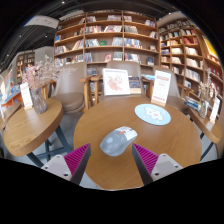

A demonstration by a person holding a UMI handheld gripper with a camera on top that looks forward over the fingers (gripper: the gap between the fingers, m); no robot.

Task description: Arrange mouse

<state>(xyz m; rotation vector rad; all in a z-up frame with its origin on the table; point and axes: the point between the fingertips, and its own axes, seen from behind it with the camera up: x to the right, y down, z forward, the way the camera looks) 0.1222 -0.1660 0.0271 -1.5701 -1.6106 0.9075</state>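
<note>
A grey computer mouse (118,140) with an orange mark near its wheel lies on a round wooden table (100,115). It rests on the tabletop just ahead of my fingertips, roughly centred between them. My gripper (112,158) is open, its pink pads (78,157) spread wide on either side, with nothing touching them. A round light-blue mouse pad (153,113) lies on the table beyond the mouse, to its right.
A framed picture (116,81) and a white sign (161,86) stand at the table's far side. A second round table (22,125) with a vase of branches (38,85) is to the left. Bookshelves (105,35) line the back wall.
</note>
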